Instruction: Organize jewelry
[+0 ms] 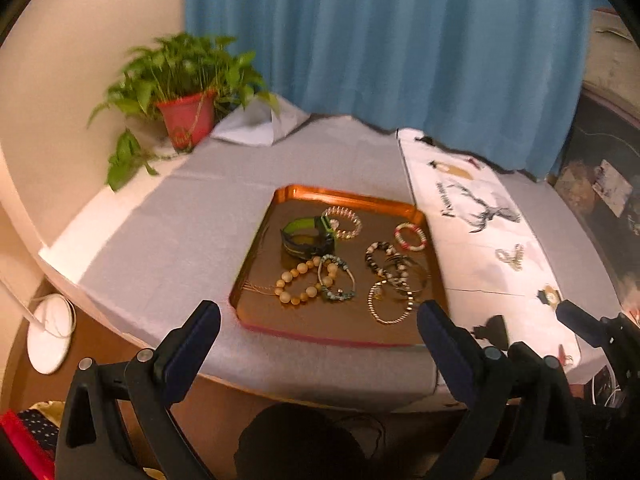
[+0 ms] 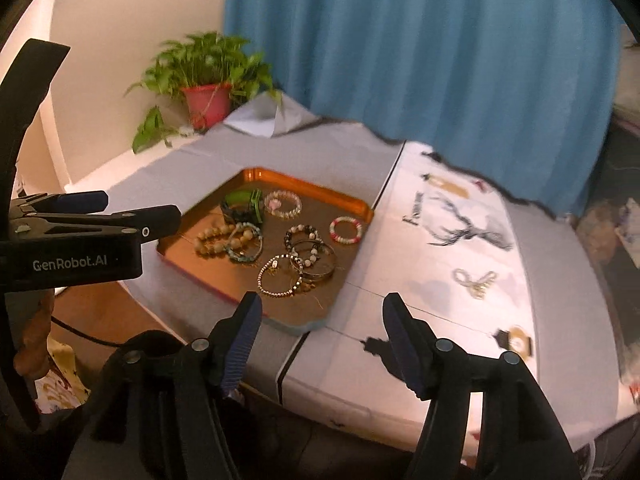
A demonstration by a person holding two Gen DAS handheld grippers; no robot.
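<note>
A copper tray (image 1: 262, 236) (image 2: 208, 200) on the grey table holds several bracelets: a wooden bead one (image 1: 298, 284) (image 2: 212, 240), a red and white one (image 1: 411, 236) (image 2: 346, 230), a gold chain one (image 1: 390, 302) (image 2: 279, 276), and a green watch (image 1: 308, 236) (image 2: 242, 204). A pale bracelet (image 1: 511, 257) (image 2: 476, 280) lies alone on the white printed cloth (image 1: 480, 232) (image 2: 440, 264) right of the tray. My left gripper (image 1: 320, 320) is open and empty before the tray's near edge. My right gripper (image 2: 322, 312) is open and empty near the tray's near right corner.
A potted plant in a red pot (image 1: 186, 120) (image 2: 208, 104) stands at the table's back left corner. A blue curtain (image 1: 400, 40) hangs behind. A white round object (image 1: 50, 334) sits on the floor at left. The left gripper's body (image 2: 80, 240) shows at left in the right wrist view.
</note>
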